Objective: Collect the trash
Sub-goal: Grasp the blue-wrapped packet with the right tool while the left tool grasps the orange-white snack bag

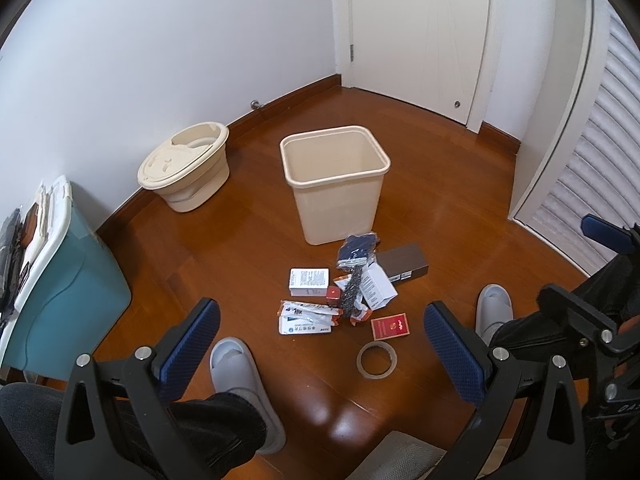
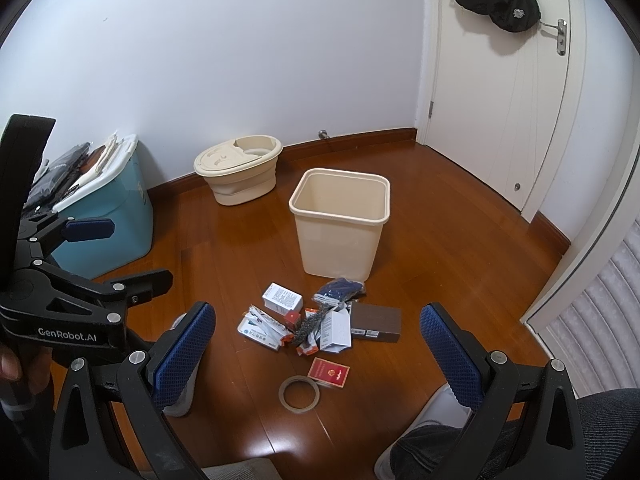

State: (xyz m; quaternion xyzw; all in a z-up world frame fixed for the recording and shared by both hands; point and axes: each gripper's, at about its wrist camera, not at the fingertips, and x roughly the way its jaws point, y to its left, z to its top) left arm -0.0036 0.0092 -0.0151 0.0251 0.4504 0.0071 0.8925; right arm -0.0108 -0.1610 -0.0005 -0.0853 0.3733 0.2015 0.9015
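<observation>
We hold the left gripper [image 1: 322, 350] and the right gripper [image 2: 318, 354] spread wide and empty above the trash pile [image 1: 344, 296], which lies on the wooden floor [image 1: 224, 248] just in front of the open beige bin [image 1: 335, 158]. The pieces overlap, so a pinch on one carton may drag its neighbours; the flat red booklet [image 1: 390, 325] and tape ring [image 1: 377, 359] could slip from our pads, and a slipper [image 1: 240, 376] sits close enough to bump

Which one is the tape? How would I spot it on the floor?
Find the cream bin standing on the wooden floor, then the trash pile in front of it. The tape roll lies apart, nearest the camera, beside a small red booklet. It is the only ring.
</observation>
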